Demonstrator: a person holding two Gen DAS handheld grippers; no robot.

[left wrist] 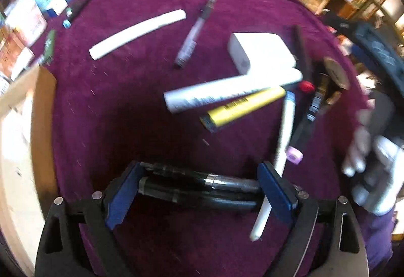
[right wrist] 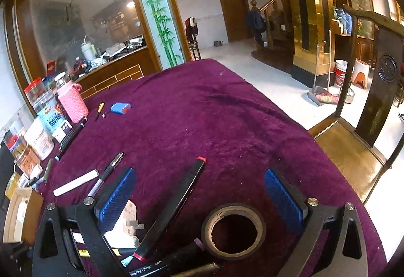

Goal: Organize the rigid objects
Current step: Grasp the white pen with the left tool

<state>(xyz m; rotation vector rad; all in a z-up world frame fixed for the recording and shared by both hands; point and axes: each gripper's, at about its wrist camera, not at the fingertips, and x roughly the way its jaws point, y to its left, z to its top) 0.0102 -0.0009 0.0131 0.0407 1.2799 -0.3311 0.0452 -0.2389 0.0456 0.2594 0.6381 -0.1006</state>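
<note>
Left claw [left wrist: 199,188], bottom centre of its view: jaws wide, two black pens [left wrist: 197,191] lengthwise between the pads; contact unclear through blur. Right claw [right wrist: 199,198]: open, empty, above black marker [right wrist: 174,203] and tape roll [right wrist: 233,230] on the purple counter [right wrist: 227,125].

Plush purple tablecloth [right wrist: 227,125], glossy black marker [right wrist: 174,203]

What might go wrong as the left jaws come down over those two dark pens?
The left gripper stands open around two black pens lying side by side, so closing may catch both or roll one away. A thin white pen passes by the right pad and could be pinched or knocked. The picture is blurred, so aim may be off.
</note>
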